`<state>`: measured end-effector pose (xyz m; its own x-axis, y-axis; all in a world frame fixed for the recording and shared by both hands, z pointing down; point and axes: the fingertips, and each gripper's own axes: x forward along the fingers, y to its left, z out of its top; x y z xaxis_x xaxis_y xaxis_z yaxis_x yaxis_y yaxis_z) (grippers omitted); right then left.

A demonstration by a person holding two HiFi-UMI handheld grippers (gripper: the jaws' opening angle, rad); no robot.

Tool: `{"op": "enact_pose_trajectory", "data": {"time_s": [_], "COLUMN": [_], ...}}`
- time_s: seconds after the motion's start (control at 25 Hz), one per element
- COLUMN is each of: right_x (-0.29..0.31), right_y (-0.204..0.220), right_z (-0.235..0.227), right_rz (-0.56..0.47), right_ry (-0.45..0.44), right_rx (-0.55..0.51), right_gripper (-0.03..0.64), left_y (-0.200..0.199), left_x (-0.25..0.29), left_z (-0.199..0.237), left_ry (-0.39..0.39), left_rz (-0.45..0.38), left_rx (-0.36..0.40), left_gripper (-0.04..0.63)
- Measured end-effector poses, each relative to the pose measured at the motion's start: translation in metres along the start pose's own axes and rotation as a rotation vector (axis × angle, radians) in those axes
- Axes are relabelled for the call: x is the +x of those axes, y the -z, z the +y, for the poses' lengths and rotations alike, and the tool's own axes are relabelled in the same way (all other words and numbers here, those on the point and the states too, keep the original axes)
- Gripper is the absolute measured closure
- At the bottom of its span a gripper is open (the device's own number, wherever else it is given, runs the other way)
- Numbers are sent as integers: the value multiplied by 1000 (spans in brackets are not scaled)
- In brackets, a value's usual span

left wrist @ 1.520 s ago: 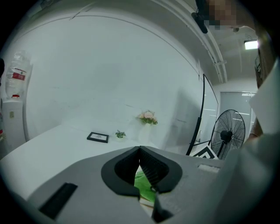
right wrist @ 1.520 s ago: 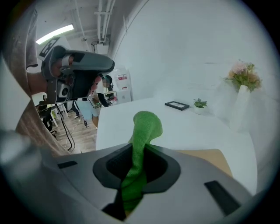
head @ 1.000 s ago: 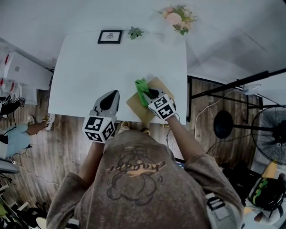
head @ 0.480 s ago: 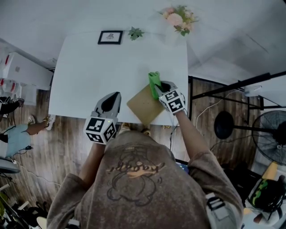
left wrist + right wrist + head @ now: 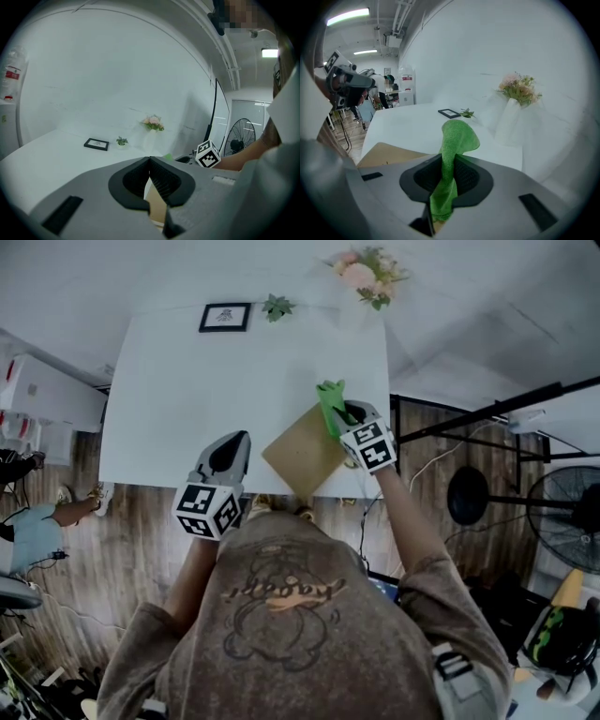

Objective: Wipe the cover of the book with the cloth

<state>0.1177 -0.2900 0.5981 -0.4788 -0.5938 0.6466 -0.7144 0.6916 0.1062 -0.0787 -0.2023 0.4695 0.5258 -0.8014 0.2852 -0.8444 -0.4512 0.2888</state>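
You are holding a bright green cloth (image 5: 330, 401) in your right tool (image 5: 342, 418), which is showing a grey body and black ribbed pads. Its cube (image 5: 368, 446) is carrying black-and-white square markers. Your left tool (image 5: 150, 161) is wearing the same grey, black and marker pattern. The book (image 5: 302, 454) is showing a plain tan cover. The tabletop (image 5: 187, 381) is reading plain white. Along its far edge a black-framed picture (image 5: 225, 317), a small green plant (image 5: 278, 307) and pink flowers (image 5: 366, 276) with green leaves are standing out.
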Motion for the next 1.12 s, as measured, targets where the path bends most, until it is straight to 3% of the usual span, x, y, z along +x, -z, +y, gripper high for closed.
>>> {"op": "enact_pose_trajectory", "data": {"time_s": [0.36, 0.6, 0.84, 1.12], "right_x": [-51, -71, -76, -57], "right_y": [-31, -34, -21, 14], "right_z": [68, 117, 160, 184], "right_rz": [-116, -130, -92, 5], "right_ry": [-140, -245, -345, -368], "right_rx": [-4, -13, -24, -41], "right_gripper": [554, 554, 555, 555], "left_y": [3, 7, 6, 7], "left_x": [-7, -10, -12, -16], "left_z": [-7, -13, -17, -14], "left_ry": [25, 38, 49, 42], "left_rz": [-1, 3, 1, 2], "left_rx": [-7, -11, -11, -14], "left_gripper": [591, 591, 591, 591]}}
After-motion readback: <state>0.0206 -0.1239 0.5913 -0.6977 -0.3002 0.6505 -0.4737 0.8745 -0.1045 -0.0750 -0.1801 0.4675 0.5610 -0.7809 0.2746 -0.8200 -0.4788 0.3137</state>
